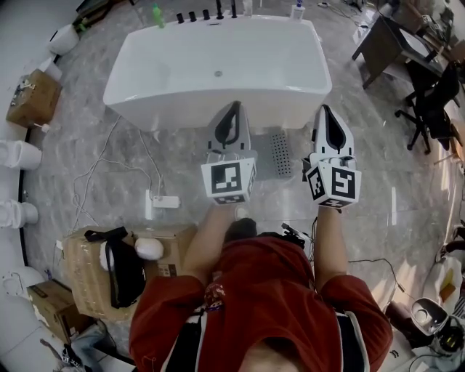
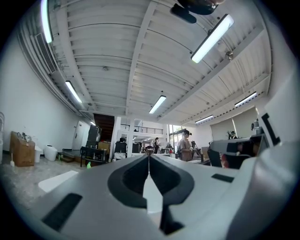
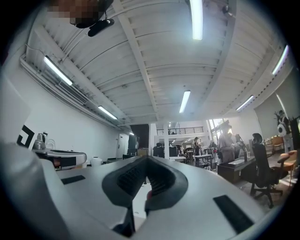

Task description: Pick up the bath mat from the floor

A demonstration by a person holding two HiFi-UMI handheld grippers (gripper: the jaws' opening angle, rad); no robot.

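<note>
Two claws show in the head view, the left claw [image 1: 233,109] and the right claw [image 1: 325,110], each carrying one marker cube. One white bathtub [image 1: 182,80] lies at twelve o'clock, with five dark fittings [image 1: 205,14] along its far rim and one green bottle [image 1: 156,14] near it. One grey bath mat [image 1: 280,154] shows between the claws. One office chair [image 1: 429,109] stands at two o'clock. Three cardboard boxes [image 1: 33,98] appear: one at ten o'clock, two at eight. One power strip [image 1: 166,201] lies at nine.

The tub [image 1: 182,65] blocks the way ahead of the left tool [image 1: 234,105] and right tool [image 1: 325,109], boxes [image 1: 78,265] and a power strip [image 1: 166,201] clutter the left floor [image 1: 378,196], and open floor runs right toward a chair [image 1: 432,109].
</note>
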